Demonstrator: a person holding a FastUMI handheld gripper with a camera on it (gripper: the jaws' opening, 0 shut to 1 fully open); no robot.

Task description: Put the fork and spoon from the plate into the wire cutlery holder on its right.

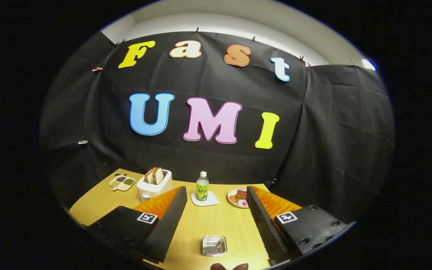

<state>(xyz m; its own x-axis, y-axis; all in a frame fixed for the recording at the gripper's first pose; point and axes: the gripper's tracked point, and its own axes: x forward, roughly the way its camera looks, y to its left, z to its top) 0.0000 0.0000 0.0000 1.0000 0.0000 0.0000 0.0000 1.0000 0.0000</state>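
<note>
Bright, even light from overhead; pale strip of wall above the black cloth is the brightest area, with a small blown-out glare spot at its far right end. Wooden table (216,221) evenly lit, shadows soft and short. Faint sheen on the wire holder (214,245), near the table's front edge. Focus sharp mid-table; heavy fisheye bending toward the rim, table edges curved. Gripper (214,198) fingers spread apart, nothing between them, slightly soft.
</note>
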